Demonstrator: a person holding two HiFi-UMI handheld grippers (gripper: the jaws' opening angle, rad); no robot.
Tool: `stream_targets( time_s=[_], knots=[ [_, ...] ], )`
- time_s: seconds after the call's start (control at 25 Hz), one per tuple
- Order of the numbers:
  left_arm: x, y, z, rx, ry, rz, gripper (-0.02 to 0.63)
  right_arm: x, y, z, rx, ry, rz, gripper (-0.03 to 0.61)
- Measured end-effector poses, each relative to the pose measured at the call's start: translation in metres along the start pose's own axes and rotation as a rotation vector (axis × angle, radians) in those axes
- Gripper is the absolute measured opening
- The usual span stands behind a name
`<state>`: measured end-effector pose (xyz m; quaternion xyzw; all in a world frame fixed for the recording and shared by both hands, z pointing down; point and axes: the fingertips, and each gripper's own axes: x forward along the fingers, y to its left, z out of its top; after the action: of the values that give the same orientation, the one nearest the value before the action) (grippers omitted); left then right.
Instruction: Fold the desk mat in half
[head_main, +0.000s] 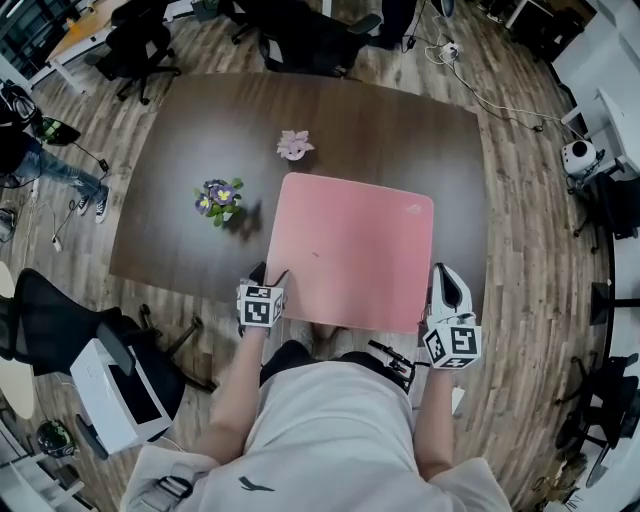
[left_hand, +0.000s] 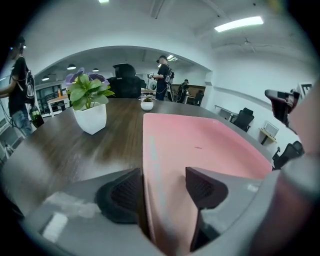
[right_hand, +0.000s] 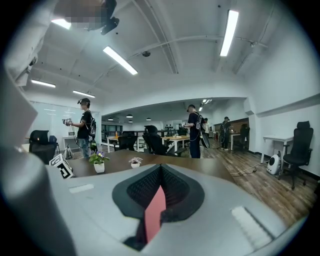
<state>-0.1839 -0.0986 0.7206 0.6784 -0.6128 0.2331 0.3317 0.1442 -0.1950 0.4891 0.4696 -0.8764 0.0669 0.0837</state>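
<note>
The pink desk mat (head_main: 350, 250) lies flat on the near right part of the table (head_main: 180, 140), its near edge towards me. My right claw (head_main: 443, 283) is clamped on the near right corner, a pink sliver pinched between its pads, ready to lift. My left claw (head_main: 268, 278) stands wide around the near left corner, pads not pressing; I judge it must close first. The purple plant (head_main: 218, 197) stands left, the pink plant (head_main: 294, 145) just beyond the far edge.
</note>
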Motion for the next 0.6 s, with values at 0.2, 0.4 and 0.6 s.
stream_targets(
  time_s=[0.2,0.4,0.6],
  knots=[
    [0.0027,0.0001,0.0016,-0.014,0.009,0.019,0.269,-0.0024,0.0015,-0.0039,0.004,0.005,0.0,0.0],
    [0.0066,0.0004,0.0057,-0.049,0.01,0.034,0.246,-0.0051,-0.0048,-0.0079,0.012,0.011,-0.012,0.0],
    [0.0096,0.0004,0.0097,-0.075,0.018,0.026,0.173,-0.0061,-0.0035,-0.009,0.011,0.012,-0.015,0.0]
  ],
)
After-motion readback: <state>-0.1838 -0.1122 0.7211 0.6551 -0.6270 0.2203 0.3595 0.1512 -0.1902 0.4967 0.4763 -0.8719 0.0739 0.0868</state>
